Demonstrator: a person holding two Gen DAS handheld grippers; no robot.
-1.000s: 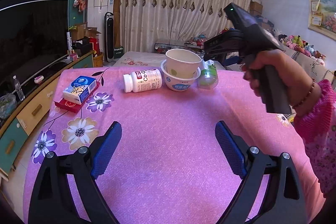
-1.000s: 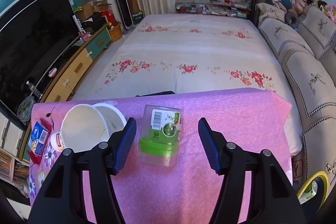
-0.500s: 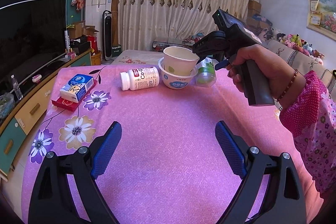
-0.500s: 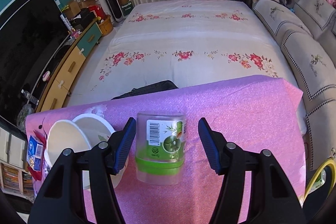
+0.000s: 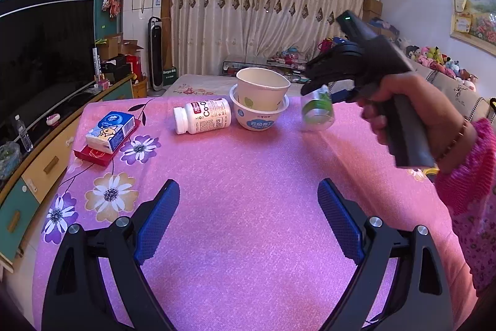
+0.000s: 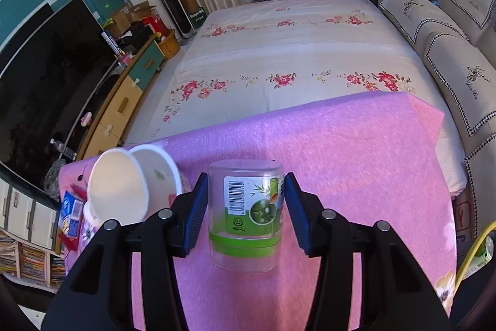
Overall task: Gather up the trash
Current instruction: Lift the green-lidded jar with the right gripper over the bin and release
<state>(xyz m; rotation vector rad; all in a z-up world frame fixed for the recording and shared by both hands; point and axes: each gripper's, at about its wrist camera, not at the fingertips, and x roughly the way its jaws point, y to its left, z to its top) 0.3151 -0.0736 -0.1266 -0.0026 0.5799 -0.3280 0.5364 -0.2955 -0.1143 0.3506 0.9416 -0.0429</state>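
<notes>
A clear plastic jar with a green band and label (image 6: 246, 214) sits between the blue pads of my right gripper (image 6: 246, 203), which has closed on its sides; it also shows in the left wrist view (image 5: 317, 112), held just above the pink tablecloth (image 5: 248, 176). A paper cup (image 5: 262, 89) stands inside a white bowl (image 5: 259, 117), with a white pill bottle (image 5: 203, 116) lying on its side to their left. My left gripper (image 5: 248, 219) is open and empty over the near part of the table.
A blue tissue pack (image 5: 110, 132) lies on a red box (image 5: 96, 155) at the table's left edge. A TV cabinet (image 5: 34, 163) runs along the left. A flowered bed (image 6: 294, 58) lies beyond the table, a sofa (image 6: 449, 30) at right.
My right gripper has moved in around the green-banded jar and closed its pads onto it. The left gripper has stayed open and still.
</notes>
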